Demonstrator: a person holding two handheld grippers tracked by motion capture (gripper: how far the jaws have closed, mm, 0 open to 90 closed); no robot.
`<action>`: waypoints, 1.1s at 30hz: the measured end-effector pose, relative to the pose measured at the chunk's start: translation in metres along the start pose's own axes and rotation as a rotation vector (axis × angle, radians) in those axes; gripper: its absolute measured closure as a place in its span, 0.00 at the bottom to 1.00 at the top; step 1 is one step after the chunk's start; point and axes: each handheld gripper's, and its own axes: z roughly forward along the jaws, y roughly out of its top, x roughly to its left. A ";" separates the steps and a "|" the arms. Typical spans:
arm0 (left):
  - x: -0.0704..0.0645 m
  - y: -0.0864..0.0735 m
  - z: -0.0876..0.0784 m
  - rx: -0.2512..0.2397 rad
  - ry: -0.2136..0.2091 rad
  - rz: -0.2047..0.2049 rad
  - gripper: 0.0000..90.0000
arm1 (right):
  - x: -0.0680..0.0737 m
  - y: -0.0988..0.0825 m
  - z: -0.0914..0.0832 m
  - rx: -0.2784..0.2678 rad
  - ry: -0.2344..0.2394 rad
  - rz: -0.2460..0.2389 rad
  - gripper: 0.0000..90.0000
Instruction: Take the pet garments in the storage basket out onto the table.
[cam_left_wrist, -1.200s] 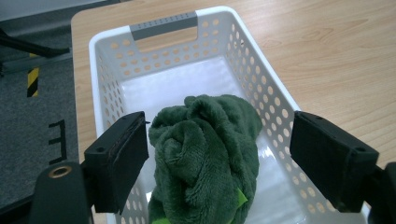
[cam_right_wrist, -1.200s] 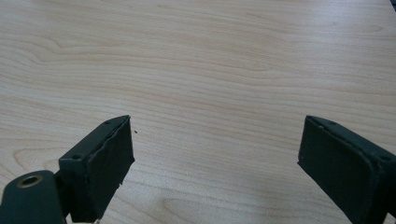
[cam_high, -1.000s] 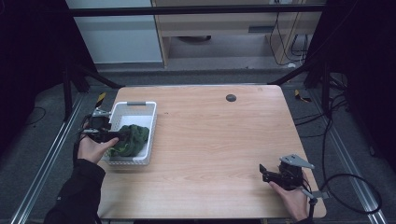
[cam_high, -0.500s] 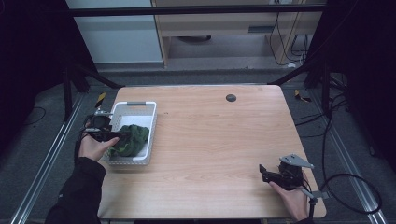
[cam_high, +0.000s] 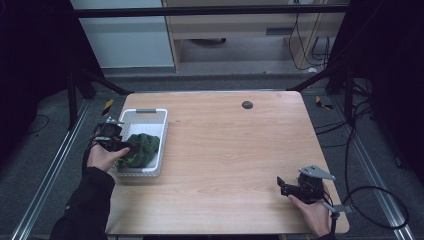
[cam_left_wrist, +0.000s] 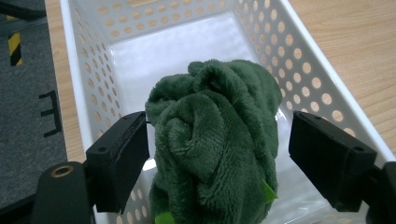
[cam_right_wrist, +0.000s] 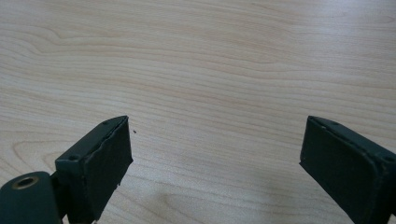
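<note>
A wooden desk (cam_high: 225, 150) seen from above, with a person's forearms coming in from the near edge. A white perforated basket (cam_high: 150, 117) sits at the desk's left edge, its long side running along that edge. The rest of the desk top is bare pale wood, apart from a small dark round spot (cam_high: 247, 104) near the far edge, so there is wide open room between the basket and the right side. Grey floor, metal rails and trailing cables surround the desk, and pale cabinets stand beyond it.

Inside the basket lies a crumpled dark green plush cloth (cam_left_wrist: 215, 144), bunched into a tall fuzzy mound toward the near end. The left hand-held gripper (cam_left_wrist: 217, 158) reaches over the basket's left wall, its jaws spread wide on either side of the cloth; the left jaw is just beside the fabric, the right one apart from it.

The right hand-held gripper (cam_right_wrist: 215, 158) rests low over the desk's near right corner, well apart from the basket, jaws wide apart and holding nothing.
</note>
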 end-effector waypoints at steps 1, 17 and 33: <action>0.001 -0.001 0.002 0.014 0.000 0.003 0.21 | 0.000 0.000 0.000 0.001 0.001 0.001 0.10; 0.007 -0.007 0.015 0.067 -0.023 -0.016 0.24 | 0.001 -0.001 0.002 0.016 0.005 -0.006 0.09; 0.007 -0.010 0.024 0.113 -0.044 -0.026 0.42 | 0.001 -0.002 0.004 0.026 0.008 -0.013 0.09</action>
